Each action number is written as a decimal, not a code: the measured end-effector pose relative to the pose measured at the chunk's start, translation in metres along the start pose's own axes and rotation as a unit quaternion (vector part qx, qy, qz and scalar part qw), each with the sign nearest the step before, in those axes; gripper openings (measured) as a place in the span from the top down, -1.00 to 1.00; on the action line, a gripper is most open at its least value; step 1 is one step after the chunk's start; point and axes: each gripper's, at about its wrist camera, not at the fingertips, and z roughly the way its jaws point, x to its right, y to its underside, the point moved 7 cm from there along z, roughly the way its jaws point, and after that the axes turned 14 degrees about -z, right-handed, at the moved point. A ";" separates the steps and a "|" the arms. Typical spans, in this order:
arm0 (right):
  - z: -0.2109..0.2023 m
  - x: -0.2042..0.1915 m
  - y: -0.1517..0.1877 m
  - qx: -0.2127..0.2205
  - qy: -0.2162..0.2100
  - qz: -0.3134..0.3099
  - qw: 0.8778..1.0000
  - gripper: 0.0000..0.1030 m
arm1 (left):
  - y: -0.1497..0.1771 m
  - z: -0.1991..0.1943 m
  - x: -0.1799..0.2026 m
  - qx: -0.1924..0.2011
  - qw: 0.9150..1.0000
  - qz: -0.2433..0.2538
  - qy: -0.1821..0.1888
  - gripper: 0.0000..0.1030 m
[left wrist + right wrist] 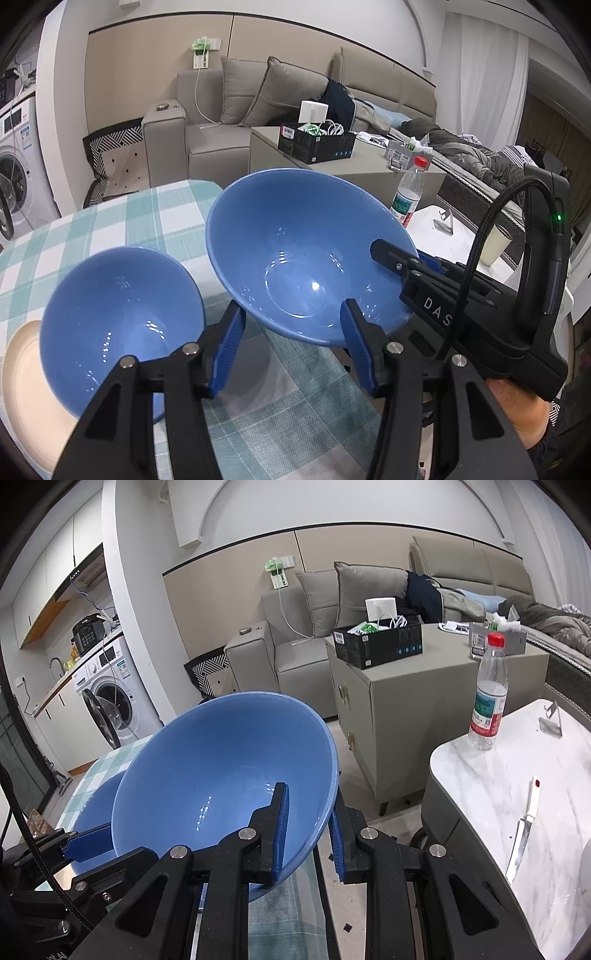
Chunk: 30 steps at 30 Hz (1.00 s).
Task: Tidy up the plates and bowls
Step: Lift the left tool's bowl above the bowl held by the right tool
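My right gripper [308, 834] is shut on the rim of a large blue bowl [225, 775] and holds it tilted above the checked tablecloth [122, 214]. The same bowl [303, 254] shows in the left wrist view, with my right gripper [402, 266] clamped on its right rim. A smaller blue bowl [118, 332] rests on a cream plate [26, 384] at the lower left. My left gripper [291, 325] is open and empty, its fingertips just below the large bowl and right of the small one. Part of the small bowl [96, 812] shows behind the large one.
A white marble side table [535, 812] on the right holds a water bottle [487, 690] and a knife [522, 830]. A beige cabinet [406, 701] with a black box stands behind. A grey sofa [221, 125] and a washing machine [107, 698] lie further off.
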 end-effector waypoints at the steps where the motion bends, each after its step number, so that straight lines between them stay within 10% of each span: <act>1: -0.002 -0.002 -0.001 0.002 0.000 -0.001 1.000 0.60 | -0.001 -0.002 0.000 0.003 1.000 0.002 -0.001 -0.02; 30: -0.044 -0.045 -0.028 0.047 -0.011 -0.026 0.998 0.59 | -0.007 -0.053 -0.014 0.042 0.999 0.004 -0.002 -0.02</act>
